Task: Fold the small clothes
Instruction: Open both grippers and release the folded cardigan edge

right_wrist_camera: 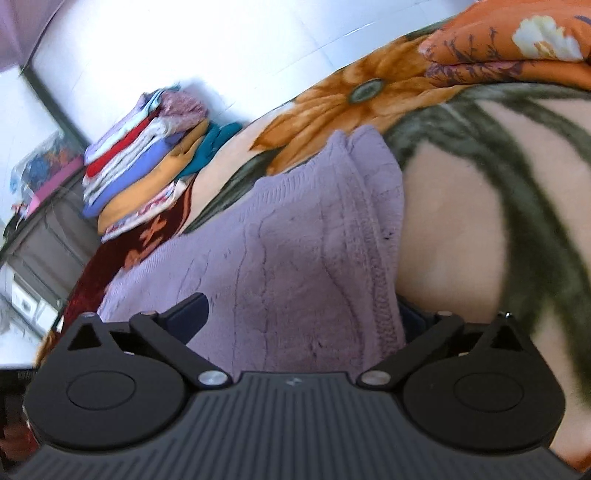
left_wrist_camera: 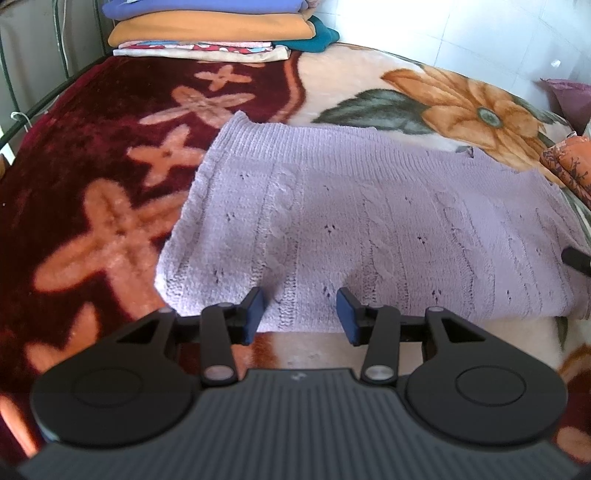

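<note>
Left wrist view shows your lilac sweater folded flat on the blanket; left gripper gapes at six o'clock; right gripper straddles its edge, spread wide.

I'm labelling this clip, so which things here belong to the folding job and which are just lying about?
In the job:
- lilac knit sweater, laid out flat
- left gripper, open at its near edge
- right gripper, open, the sweater's edge between its fingers

Lying about:
- stack of folded clothes
- floral blanket
- orange flowered cloth
</note>
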`<state>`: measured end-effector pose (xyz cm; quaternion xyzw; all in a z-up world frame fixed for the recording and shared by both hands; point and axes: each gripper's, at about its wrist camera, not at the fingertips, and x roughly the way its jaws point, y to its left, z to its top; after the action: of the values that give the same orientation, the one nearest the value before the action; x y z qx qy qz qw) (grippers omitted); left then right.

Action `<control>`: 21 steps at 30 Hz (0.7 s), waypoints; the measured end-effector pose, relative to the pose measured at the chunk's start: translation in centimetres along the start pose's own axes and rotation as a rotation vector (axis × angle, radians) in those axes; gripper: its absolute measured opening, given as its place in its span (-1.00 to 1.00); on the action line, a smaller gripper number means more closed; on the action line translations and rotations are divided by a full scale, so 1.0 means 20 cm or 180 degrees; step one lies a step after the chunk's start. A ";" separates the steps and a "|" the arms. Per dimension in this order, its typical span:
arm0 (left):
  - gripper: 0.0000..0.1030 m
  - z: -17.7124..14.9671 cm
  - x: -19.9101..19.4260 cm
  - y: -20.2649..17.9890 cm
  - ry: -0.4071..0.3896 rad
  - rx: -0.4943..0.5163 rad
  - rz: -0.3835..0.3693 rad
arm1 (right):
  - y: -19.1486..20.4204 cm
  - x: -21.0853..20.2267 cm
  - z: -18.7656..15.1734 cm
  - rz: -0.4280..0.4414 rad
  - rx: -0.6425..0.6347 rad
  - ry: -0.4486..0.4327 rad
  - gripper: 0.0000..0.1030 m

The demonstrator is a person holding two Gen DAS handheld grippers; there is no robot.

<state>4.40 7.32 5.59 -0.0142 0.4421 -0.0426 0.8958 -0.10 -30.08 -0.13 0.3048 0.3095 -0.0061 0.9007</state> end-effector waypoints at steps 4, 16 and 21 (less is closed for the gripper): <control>-0.11 0.00 0.01 -0.02 0.0007 0.0022 0.0033 | 0.00 0.04 0.05 -0.0031 0.0068 0.0153 1.00; -0.04 -0.02 -0.01 -0.08 0.0006 0.0097 -0.0010 | -0.06 0.06 0.08 0.0101 0.0304 0.0117 1.00; -0.04 -0.02 -0.03 -0.10 0.0008 0.0094 -0.0037 | -0.05 0.02 0.09 0.0138 0.0568 -0.0103 0.25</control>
<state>3.55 5.42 5.89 -0.0035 0.4425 -0.0544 0.8951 1.08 -31.68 0.18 0.3902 0.2865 -0.0190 0.8748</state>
